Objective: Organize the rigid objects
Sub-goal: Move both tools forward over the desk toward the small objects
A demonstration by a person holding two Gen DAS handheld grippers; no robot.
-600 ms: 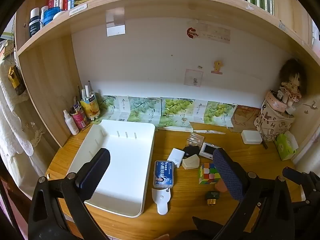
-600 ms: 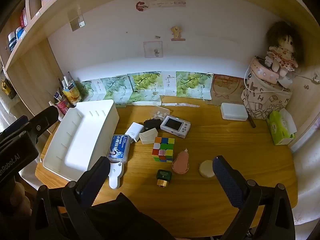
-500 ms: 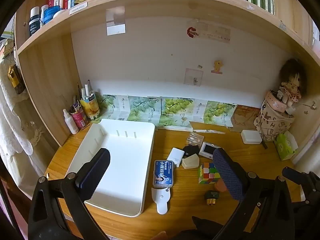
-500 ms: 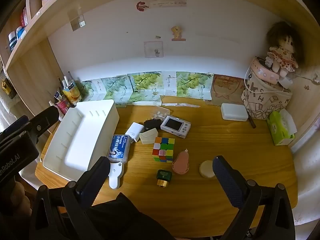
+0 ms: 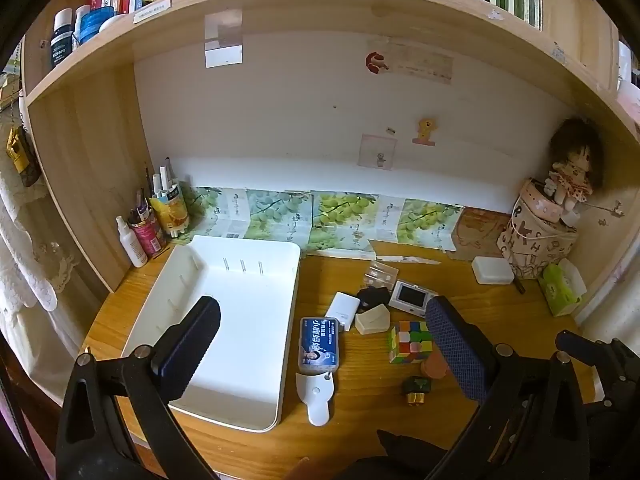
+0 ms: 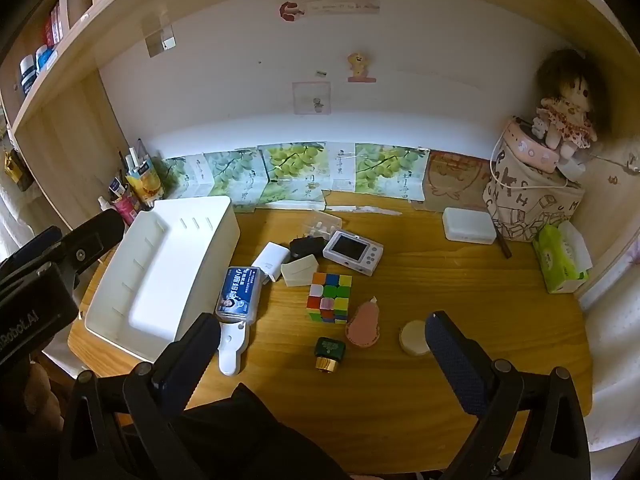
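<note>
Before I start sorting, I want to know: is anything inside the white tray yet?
Nothing shows inside the white tray: its floor is bare in both views. The left gripper's finger covers a patch of the floor in its own view, and the near wall hides a strip.

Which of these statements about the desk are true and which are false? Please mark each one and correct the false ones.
1. The white tray holds no objects. True.
2. The colour cube lies inside the tray. False: it sits on the wooden desk, right of the tray.
3. The right gripper is shut on the green bottle. False: its jaws stand wide open and hold nothing.
4. The left gripper is open and holds nothing. True.
5. The small camera lies behind the cube, screen up. True.
</note>
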